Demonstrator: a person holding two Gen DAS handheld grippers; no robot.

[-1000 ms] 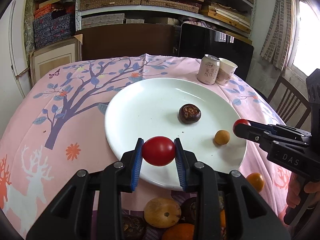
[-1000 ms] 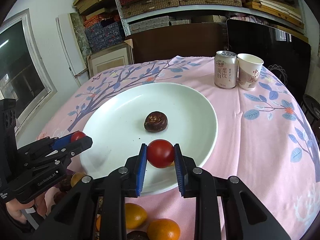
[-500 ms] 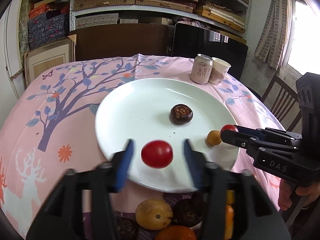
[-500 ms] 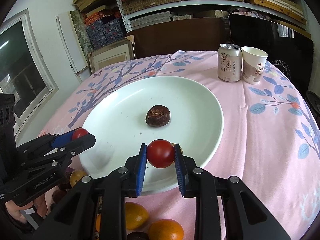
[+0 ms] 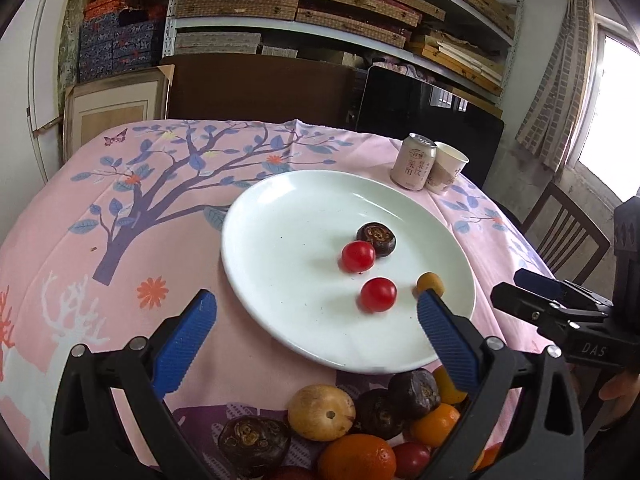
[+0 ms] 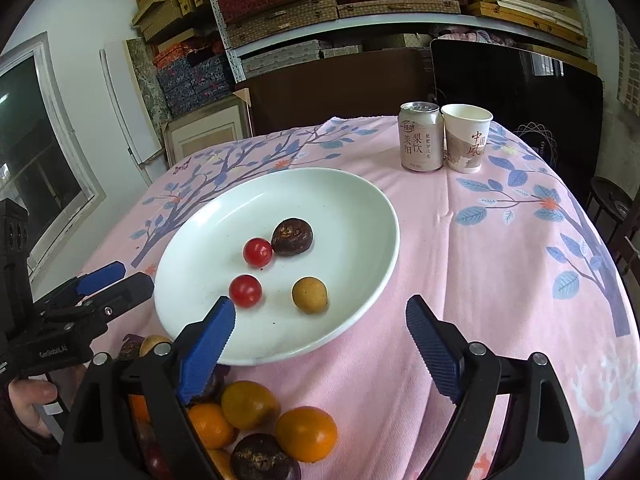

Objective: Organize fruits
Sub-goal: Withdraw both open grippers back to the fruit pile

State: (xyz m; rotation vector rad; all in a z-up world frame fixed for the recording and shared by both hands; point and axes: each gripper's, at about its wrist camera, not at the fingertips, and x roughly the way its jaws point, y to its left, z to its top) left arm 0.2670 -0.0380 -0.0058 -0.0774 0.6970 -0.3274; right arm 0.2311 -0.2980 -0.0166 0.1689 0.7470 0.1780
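Round white ceramic plate (image 5: 256,240) sits on pink tree-print tablecloth (image 6: 500,280), holding four fruits: two small glossy red cherry tomatoes, one dark brown wrinkled round fruit (image 6: 292,237) and one small yellow-tan round fruit (image 6: 309,295). Far tomato (image 6: 258,252) touches the brown fruit on its left side; near tomato (image 6: 245,290) lies apart, closer to the plate's near edge, left of the yellow fruit. Both tomatoes smooth, shiny, with highlights. Left gripper (image 5: 316,320) has blue ribbed pads spread fully wide, nothing between them, hovering over the plate's near rim. Right gripper (image 6: 320,328) jaws are opening, already wide, nothing pinched; its left pad sits just in front of the near tomato. Below the plate lies a pile of loose fruit (image 6: 256,420): oranges, dark brown wrinkled ones, a tan one with a hole, a bit of red. Pink drink can (image 6: 421,136) and paper cup (image 6: 466,137) stand side by side, touching, beyond the plate.
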